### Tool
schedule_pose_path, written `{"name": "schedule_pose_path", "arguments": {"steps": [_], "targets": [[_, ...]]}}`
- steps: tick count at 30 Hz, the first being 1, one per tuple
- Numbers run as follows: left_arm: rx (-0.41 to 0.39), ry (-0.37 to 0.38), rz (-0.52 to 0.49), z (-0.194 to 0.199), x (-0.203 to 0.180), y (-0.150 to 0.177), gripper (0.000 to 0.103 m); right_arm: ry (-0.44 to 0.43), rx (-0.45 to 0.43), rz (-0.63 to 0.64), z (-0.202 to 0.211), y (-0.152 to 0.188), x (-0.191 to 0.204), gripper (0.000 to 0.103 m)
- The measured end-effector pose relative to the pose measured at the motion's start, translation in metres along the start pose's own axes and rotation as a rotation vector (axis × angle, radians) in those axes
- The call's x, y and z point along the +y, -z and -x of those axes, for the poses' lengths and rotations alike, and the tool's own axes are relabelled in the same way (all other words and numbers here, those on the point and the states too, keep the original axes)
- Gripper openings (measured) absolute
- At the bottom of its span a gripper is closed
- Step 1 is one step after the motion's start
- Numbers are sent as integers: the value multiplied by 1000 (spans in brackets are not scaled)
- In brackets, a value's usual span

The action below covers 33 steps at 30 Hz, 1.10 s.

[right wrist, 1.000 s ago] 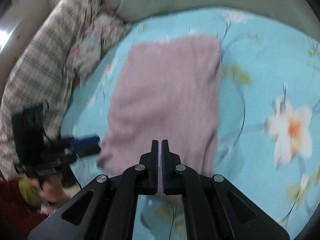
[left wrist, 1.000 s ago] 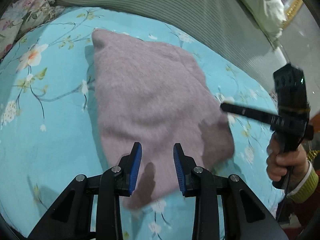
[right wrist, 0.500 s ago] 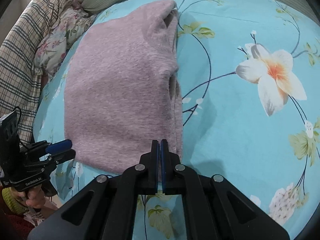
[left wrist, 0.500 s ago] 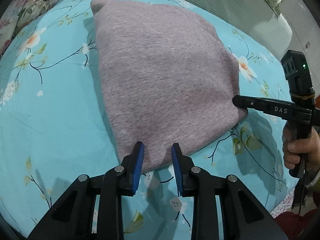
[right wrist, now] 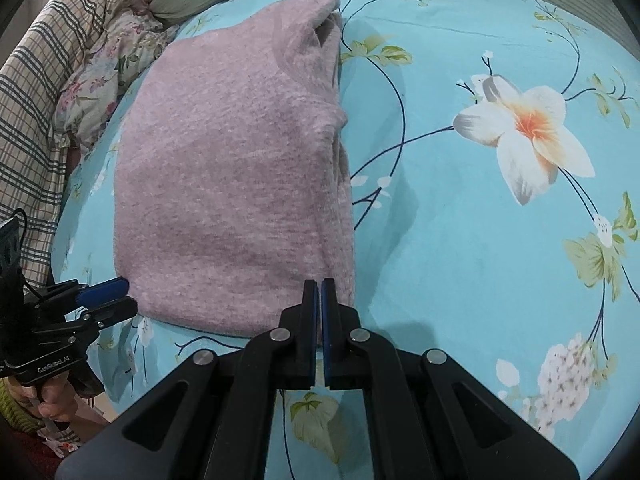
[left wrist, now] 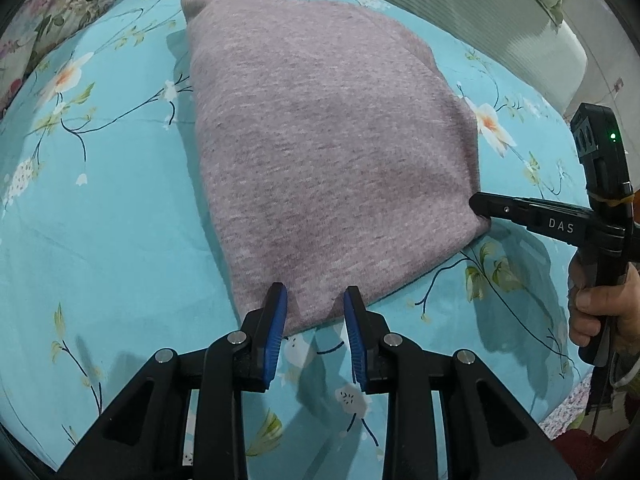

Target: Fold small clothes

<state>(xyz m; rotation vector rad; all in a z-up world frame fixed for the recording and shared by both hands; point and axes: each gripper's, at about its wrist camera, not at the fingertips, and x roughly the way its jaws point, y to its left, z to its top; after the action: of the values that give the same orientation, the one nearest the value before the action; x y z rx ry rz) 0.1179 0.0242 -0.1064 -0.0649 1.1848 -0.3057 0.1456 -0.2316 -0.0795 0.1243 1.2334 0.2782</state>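
Your folded sweater (left wrist: 328, 152) now lies down on the bed (left wrist: 100, 208); right claw (right wrist: 321, 286) pinches its corner, left claw (left wrist: 316, 300) released astride its edge.

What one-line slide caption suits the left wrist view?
Left gripper straddles the near edge of a folded mauve knit garment on a floral turquoise sheet.

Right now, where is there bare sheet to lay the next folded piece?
The widest bare sheet lies right of the folded mauve sweater, around the big white flower print. Another strip runs along its left edge. It is crowded at the plaid cloth and floral pillow.
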Motion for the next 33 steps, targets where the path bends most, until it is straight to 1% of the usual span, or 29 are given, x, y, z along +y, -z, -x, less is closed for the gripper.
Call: {"name": "schedule_pose_path", "arguments": {"steps": [2,4,7,8,9,10,11,12,13,14,15,16,17,18,20,23,24,25,26,28,30,33], "targets": [[13,2,0,2,-1,-1,30,0,4,-19,5,0,0,3],[22,14,10,8,0,-1,30,-6,-14,-41,15,3,2,3],[-4,21,39,28,8,1,32,-15,-47,-47,34,9,6,4],[-18,12,41,35,10,2,39,-18,-52,-51,40,10,7,4],[-35,-4,40,43,12,4,50,-25,-54,-57,44,11,7,4],[-48,-19,41,49,14,5,56,-34,-62,-63,49,12,8,4],[-60,-35,46,56,16,6,69,-37,-74,-64,55,13,10,4],[-70,-45,51,61,18,8,79,-36,-84,-61,59,15,12,5],[-78,-56,57,66,21,9,81,-38,-91,-57,63,16,14,6],[-86,-67,61,70,26,13,82,-44,-95,-52,66,18,18,8],[-88,-76,62,72,27,15,82,-46,-94,-50,68,20,20,20],[-84,-90,60,74,28,18,82,-47,-91,-47,69,22,22,42],[-82,-102,57,76,31,20,82,-50,-94,-43,72,27,27,52],[-83,-117,53,77,30,23,82,-53,-106,-36,76,31,29,59],[-81,-130,45,80,29,28,82,-46,-125,2,82,39,38,59],[-91,-147,25,88,27,38,82,-17,-105,60,84,49,53,60],[-95,-154,16,90,26,42,82,-12,-104,73,85,51,55,62],[-97,-161,4,92,24,44,82,-6,-104,87,86,54,58,67],[-99,-167,-11,94,22,46,82,8,-103,108,87,56,62,69],[-103,-162,-35,95,19,50,82,29,-106,148,90,60,68,79],[-115,-165,-57,101,16,53,82,44,-111,191,94,65,75,83],[-131,-205,-89,109,11,57,82,54,-108,239,102,72,84,84]]}}
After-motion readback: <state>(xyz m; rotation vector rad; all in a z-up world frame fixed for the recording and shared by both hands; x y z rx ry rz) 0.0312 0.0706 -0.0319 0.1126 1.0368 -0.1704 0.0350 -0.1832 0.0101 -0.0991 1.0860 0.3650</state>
